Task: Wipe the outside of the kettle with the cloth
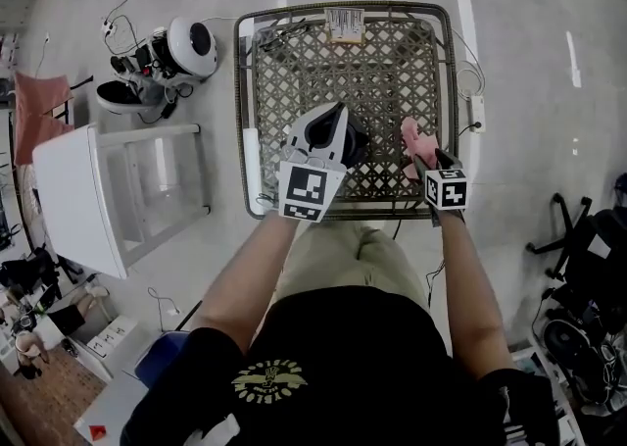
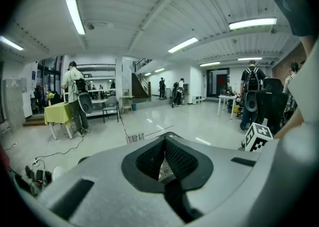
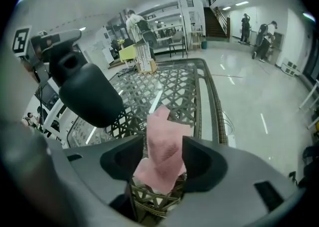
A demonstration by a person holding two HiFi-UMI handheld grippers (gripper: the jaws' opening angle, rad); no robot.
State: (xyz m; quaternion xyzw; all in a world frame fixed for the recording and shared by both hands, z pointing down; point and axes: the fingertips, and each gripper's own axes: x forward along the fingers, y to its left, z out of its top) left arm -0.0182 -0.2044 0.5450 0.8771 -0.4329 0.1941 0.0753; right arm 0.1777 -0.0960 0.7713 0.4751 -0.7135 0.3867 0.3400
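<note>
A pink cloth (image 1: 419, 143) lies bunched on the lattice table (image 1: 382, 62) near its front right corner. My right gripper (image 1: 422, 159) stands over it, open. In the right gripper view the cloth (image 3: 162, 146) rises between the spread jaws of the right gripper (image 3: 160, 163), and the table's lattice shows under it. The black kettle (image 1: 357, 145) is at the tip of my left gripper (image 1: 336, 117). It hangs above the table as a dark rounded body (image 3: 89, 94). The left gripper (image 2: 164, 157) has its jaws drawn together; the kettle itself is out of the left gripper view.
A barcode card (image 1: 344, 23) lies at the table's far edge and a white tube (image 1: 252, 165) along its left rim. On the floor are a white stand (image 1: 73, 199), a round white device (image 1: 191, 47) with cables, and a power strip (image 1: 477, 111).
</note>
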